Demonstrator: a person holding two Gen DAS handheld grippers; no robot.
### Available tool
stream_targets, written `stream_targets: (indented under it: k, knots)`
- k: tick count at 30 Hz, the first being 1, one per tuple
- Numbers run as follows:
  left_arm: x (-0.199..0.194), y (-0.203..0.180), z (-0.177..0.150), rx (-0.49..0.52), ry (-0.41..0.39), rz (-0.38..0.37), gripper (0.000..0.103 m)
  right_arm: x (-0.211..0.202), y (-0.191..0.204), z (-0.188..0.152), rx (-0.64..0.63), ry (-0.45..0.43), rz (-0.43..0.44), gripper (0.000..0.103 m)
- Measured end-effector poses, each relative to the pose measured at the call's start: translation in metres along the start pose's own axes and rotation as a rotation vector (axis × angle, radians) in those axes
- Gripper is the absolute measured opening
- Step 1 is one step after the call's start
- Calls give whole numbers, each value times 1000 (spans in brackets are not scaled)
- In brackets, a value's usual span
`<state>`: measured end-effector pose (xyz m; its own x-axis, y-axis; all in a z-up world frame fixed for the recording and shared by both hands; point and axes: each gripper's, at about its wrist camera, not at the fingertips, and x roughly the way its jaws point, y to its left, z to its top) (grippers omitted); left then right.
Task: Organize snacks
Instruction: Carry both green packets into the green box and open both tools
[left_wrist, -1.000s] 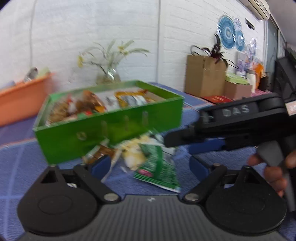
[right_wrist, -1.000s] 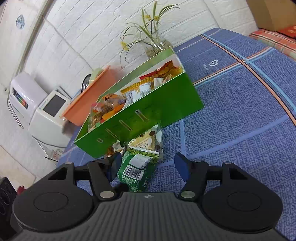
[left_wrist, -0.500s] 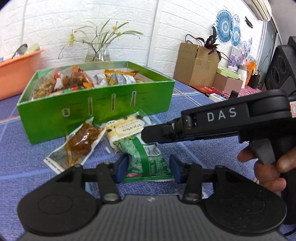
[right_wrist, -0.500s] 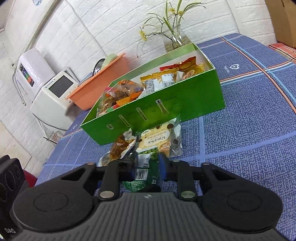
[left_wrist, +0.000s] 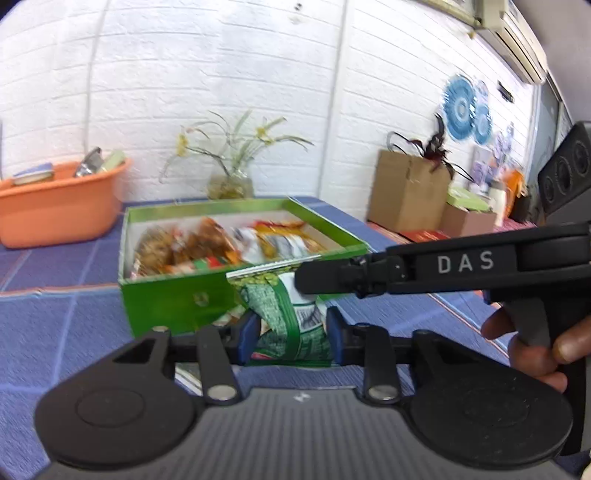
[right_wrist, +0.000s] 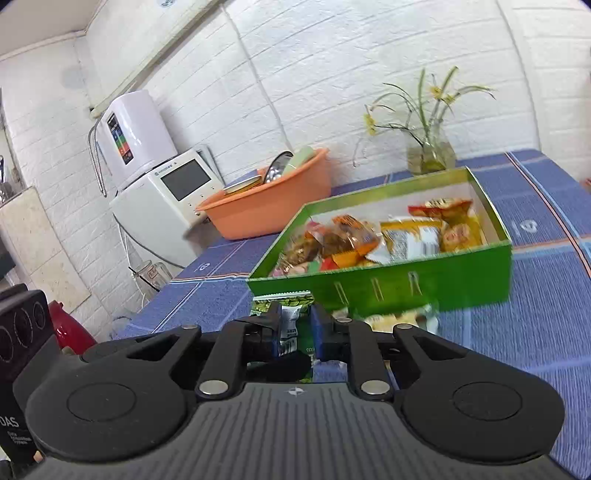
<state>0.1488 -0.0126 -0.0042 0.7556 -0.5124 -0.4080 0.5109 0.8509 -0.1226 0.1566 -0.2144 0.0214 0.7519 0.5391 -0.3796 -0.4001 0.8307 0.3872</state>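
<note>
Together we held the green snack packet (left_wrist: 291, 314) above the blue tablecloth (left_wrist: 55, 332), just before the green box (left_wrist: 166, 299): left gripper (left_wrist: 291, 332) clamped on it, right gripper (right_wrist: 295, 332) closing, pads pressing it.

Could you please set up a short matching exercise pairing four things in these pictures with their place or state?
Things:
1 green snack packet
2 green box
3 orange basin
4 glass vase

Places or states:
A by the wall, holding flowers
B clamped by both grippers
C filled with snack packets
D holding dishes, beside a white appliance

Pairs: 1-B, 2-C, 3-D, 4-A
</note>
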Motion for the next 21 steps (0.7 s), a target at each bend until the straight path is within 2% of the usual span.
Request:
stream_targets:
  k: [7,12,17,21]
  knots:
    - [19,17,35,21,-77,63,28,26,1,41,-30,-64,15,25]
    - [43,34,62,14,-98,62,28,41,0,60,-103,-130,-24,24]
    - [71,42,79,30,-86,55,28,57,-14,69,-114,-172,-65,24]
    - [98,43,77,34,-67,77,28,73,-31,63,-81,-196,-97,22]
